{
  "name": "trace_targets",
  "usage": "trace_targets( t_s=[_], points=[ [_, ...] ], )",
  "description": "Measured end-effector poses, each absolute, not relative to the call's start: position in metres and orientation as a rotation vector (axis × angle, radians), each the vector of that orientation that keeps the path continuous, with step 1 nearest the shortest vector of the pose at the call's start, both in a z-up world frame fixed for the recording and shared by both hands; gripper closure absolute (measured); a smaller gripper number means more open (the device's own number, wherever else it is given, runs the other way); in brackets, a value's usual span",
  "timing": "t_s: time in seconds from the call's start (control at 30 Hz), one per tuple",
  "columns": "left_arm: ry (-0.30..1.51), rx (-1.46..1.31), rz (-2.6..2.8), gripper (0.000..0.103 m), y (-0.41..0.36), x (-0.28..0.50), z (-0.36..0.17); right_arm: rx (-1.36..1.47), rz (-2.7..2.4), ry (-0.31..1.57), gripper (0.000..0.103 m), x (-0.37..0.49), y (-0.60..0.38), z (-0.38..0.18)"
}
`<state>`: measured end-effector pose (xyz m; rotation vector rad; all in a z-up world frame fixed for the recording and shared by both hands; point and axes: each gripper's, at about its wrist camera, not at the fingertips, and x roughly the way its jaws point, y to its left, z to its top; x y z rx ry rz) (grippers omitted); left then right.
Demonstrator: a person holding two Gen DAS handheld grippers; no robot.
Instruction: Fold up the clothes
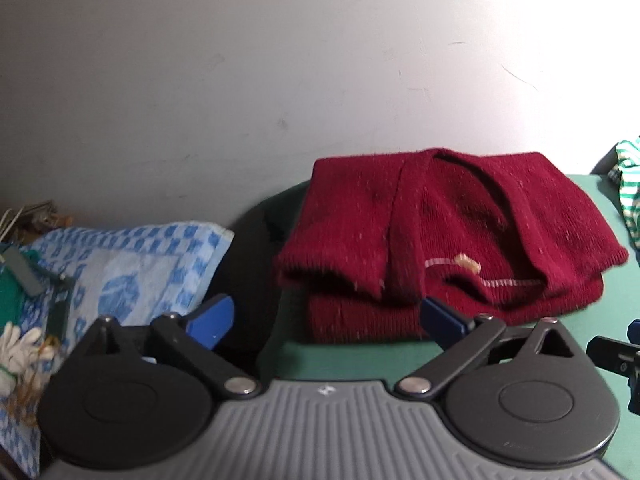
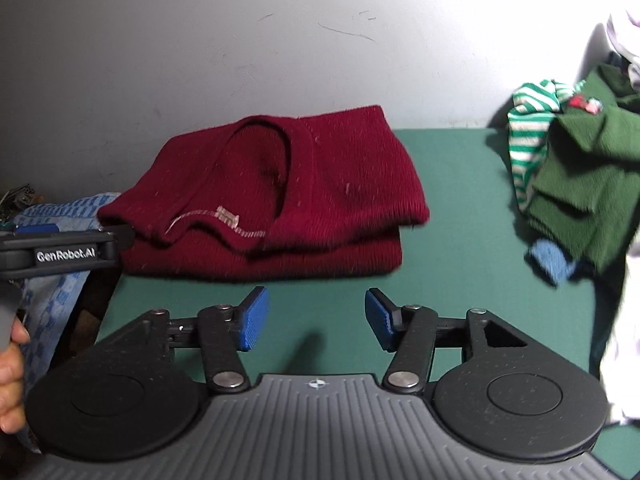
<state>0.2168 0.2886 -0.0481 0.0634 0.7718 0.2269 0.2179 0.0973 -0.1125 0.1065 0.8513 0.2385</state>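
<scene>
Green tabletop (image 2: pixel 460 168) against a pale wall carries the maroon sweater (image 2: pixel 272 196), folded into a thick bundle at its left end. Its top flap sits loose (a snagging fingertip could undo it), and the bundle could slide off that nearby edge. Both the left gripper (image 1: pixel 324 318) and the right gripper (image 2: pixel 316 318) have jaws open and empty, just short of it. "GenRobot.AI" reads on the left gripper's side. Unfolded green clothes (image 2: pixel 580 184) wait right.

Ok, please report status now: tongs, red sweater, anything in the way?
Left tongs open, empty. Right tongs open, empty. Red sweater folded on green table, untouched. Nothing in the way; clothes pile off right.
</scene>
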Motion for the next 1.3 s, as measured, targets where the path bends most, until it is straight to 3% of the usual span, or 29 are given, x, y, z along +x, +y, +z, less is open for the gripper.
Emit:
trace_targets(
  t_s=[0.1, 0.23, 0.4, 0.53, 0.93, 1.3],
  points=[
    [0.778, 0.042, 0.228, 0.002, 0.282, 0.202, -0.050, 0.090, 0.230, 0.851, 0.046, 0.202, 0.099, -0.113],
    [0.770, 0.028, 0.242, 0.001, 0.273, 0.178, -0.052, 0.086, 0.208, 0.826, 0.031, 0.178, 0.098, -0.108],
    [0.775, 0.027, 0.245, 0.001, 0.263, 0.151, -0.051, 0.100, 0.173, 0.813, 0.029, 0.153, 0.093, -0.102],
    [0.788, -0.017, 0.239, 0.001, 0.261, 0.130, -0.049, 0.091, 0.141, 0.835, 0.022, 0.137, 0.092, -0.102],
    [0.778, 0.008, 0.267, 0.000, 0.242, 0.064, -0.042, 0.067, 0.164, 0.889, 0.019, 0.092, 0.095, -0.096],
    [0.763, -0.001, 0.326, 0.000, 0.225, 0.003, -0.030, 0.047, 0.209, 0.823, 0.019, 0.046, 0.084, -0.078]
  ],
)
